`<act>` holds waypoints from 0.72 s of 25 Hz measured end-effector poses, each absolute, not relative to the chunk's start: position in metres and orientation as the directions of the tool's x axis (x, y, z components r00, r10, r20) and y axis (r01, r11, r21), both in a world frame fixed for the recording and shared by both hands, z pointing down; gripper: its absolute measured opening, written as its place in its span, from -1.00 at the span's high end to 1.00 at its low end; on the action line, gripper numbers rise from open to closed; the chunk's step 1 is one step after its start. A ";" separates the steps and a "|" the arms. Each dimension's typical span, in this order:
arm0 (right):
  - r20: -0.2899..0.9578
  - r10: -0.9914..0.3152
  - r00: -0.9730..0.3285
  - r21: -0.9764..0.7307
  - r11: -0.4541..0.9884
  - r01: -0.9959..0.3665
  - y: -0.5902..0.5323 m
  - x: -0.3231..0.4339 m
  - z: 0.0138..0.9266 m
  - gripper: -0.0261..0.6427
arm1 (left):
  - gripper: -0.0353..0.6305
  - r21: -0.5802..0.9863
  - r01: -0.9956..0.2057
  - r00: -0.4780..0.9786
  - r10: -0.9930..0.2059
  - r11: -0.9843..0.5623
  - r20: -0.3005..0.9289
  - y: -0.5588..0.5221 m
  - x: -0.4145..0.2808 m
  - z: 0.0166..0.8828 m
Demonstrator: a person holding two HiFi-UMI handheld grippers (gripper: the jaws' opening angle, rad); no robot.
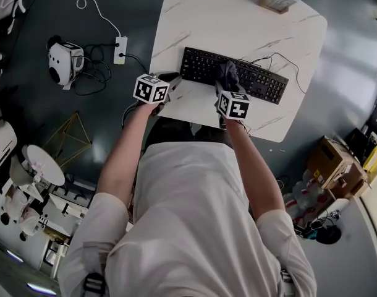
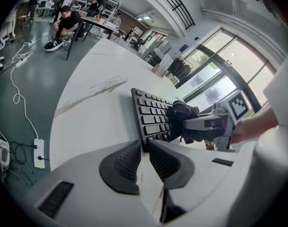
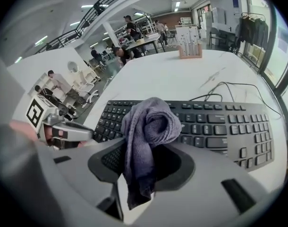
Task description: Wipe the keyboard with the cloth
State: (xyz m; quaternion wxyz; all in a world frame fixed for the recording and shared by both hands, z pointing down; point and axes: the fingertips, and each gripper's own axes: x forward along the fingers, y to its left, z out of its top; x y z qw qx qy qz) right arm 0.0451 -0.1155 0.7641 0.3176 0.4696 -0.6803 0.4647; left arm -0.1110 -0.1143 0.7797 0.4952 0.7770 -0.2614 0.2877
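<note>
The left tongs point(image 2: 145, 144) sat all but closed and empty at the near left corner of the black keyboard point(image 2: 153, 119). The right tongs point(image 3: 151, 148) were clamped on a bunched grey cloth point(image 3: 151, 122), its wad over the middle keys. Beyond, a cable point(image 3: 229, 86) trailed across the white marbled table point(image 3: 182, 77).

L gripper point(image 2: 143, 149) jaws together; R gripper point(image 3: 145, 151) clamped (on cloth point(image 3: 151, 121)).

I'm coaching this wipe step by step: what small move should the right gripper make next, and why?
Probably press down and drag rightward along the keyboard. The right gripper is shut on the cloth, which is bunched just left of the keyboard's middle, with a long unwiped-looking stretch lying to its right.
</note>
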 end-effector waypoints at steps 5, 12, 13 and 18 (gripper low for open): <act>0.857 -0.363 -0.366 -0.293 0.241 -0.925 -0.119 0.006 0.765 0.43 | 0.76 0.626 -0.679 0.707 -0.114 -0.383 0.698 -0.114 -0.111 0.780; 0.834 -0.316 -0.453 -0.261 0.497 -0.827 -0.118 -0.068 0.760 0.43 | 0.76 0.658 -0.645 0.738 -0.094 -0.389 0.668 -0.113 -0.111 0.776; 0.837 -0.289 -0.465 -0.270 0.522 -0.809 -0.117 -0.077 0.761 0.43 | 0.76 0.660 -0.641 0.740 -0.087 -0.392 0.667 -0.112 -0.111 0.776; 0.779 -0.158 -0.606 -0.392 0.631 -0.669 -0.118 -0.116 0.739 0.44 | 0.76 0.688 -0.636 0.754 -0.089 -0.349 0.651 -0.113 -0.125 0.775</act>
